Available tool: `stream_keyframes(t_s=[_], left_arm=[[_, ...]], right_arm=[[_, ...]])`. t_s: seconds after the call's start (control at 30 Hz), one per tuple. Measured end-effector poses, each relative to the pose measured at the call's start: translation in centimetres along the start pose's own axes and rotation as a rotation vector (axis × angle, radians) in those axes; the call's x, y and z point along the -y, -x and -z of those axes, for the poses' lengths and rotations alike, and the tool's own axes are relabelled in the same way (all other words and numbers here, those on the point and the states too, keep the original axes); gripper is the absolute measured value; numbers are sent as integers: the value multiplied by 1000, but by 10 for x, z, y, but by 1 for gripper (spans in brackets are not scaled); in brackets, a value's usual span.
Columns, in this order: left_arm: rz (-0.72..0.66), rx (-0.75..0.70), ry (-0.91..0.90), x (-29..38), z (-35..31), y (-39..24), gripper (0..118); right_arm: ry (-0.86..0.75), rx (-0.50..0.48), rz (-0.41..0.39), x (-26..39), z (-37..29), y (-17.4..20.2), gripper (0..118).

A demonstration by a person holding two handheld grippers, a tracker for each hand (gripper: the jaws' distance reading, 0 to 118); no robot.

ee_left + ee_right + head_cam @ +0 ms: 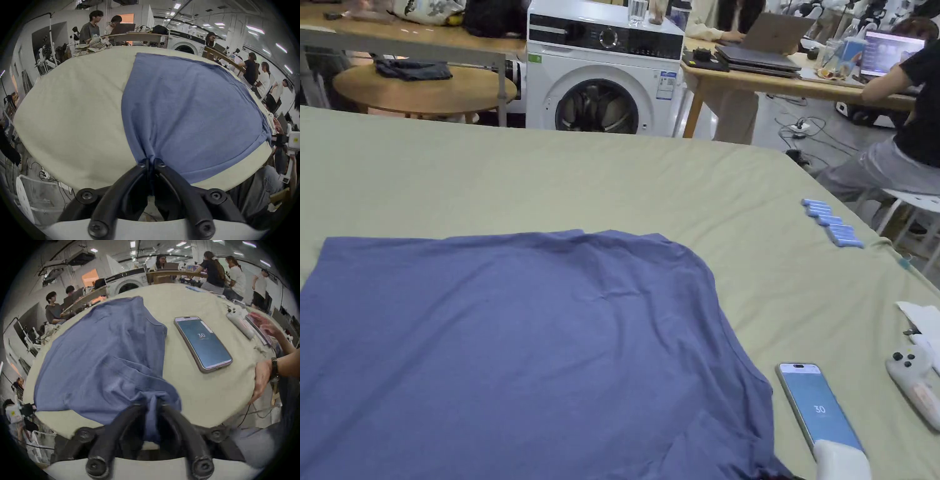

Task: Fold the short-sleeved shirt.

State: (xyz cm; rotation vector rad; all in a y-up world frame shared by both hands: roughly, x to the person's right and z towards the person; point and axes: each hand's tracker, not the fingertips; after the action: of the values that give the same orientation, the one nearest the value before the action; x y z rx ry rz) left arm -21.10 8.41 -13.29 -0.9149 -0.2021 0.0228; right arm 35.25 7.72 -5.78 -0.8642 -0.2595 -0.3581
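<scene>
The head view looks down from above the pale green cloth-covered table [550, 169], facing a white washing machine [604, 65]. Each gripper view sits low and close at the near edge, looking across the spread-out blue cotton shirt [186, 105], which all three views share.

Shirt [519, 350] plain blue; table cover [550, 181] pale green; grippers' jaws blk.

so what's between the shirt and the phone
Nothing: bare table cover separates the shirt from the phone, clearest in the right gripper view.
</scene>
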Motion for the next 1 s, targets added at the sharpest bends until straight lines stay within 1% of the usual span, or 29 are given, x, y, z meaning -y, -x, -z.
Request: stream_keyframes(t_s=[0.07, 0.13, 0.17, 0.23, 0.27, 0.3, 0.33, 0.47, 0.53, 0.6, 0.63, 0.7, 0.73, 0.8, 0.83, 0.9, 0.97, 1.0], left_arm=[[23, -5, -6, -3, -5, -4, 0], [38, 24, -52, -15, -19, -5, 0], [-1, 44, -114, -25, -24, -2, 0], [-47, 69, -173, -55, -26, 3, 0], [-54, 74, -204, -73, -24, 5, 0], [-45, 73, -237, -89, -19, 6, 0], [-24, 60, -258, -109, -7, 9, 0], [5, 33, -252, -181, 48, 19, 0], [-1, 18, -235, -204, 72, 21, 0], [6, 11, -196, -219, 93, 20, 0], [11, 4, -185, -222, 100, 17, 0], [9, 2, -195, -226, 106, 15, 0], [10, -6, -205, -225, 106, 13, 6], [-39, -74, -220, -226, 105, 12, 36], [-63, -36, -242, -224, 102, 13, 39], [-64, 2, -304, -218, 88, 11, 39], [-34, -31, -380, -209, 74, 2, 39], [-41, -40, -364, -205, 67, -3, 39]], right_arm=[[-6, 1, -20, -7, -14, 8, 4], [-104, 5, -63, -21, -24, 18, 4], [-134, -3, -61, -36, -27, 20, 4], [-172, -62, -47, -68, -22, 27, 4], [-193, -75, -49, -88, -14, 35, 4], [-220, -84, -67, -107, -9, 39, 4], [-239, -87, -96, -127, 4, 48, 4], [-205, -70, -178, -198, 75, 80, 4], [-176, -53, -184, -217, 109, 91, 4], [-146, -15, -189, -227, 135, 94, 5], [-140, 17, -202, -229, 146, 96, 5], [-142, 25, -204, -229, 154, 95, 6], [-145, 31, -210, -229, 156, 95, 13], [-194, 67, -208, -226, 151, 94, 44], [-222, 72, -202, -223, 143, 91, 51], [-264, 26, -201, -219, 128, 86, 51], [-317, 19, -237, -209, 109, 87, 51], [-349, 6, -248, -203, 99, 88, 51]])
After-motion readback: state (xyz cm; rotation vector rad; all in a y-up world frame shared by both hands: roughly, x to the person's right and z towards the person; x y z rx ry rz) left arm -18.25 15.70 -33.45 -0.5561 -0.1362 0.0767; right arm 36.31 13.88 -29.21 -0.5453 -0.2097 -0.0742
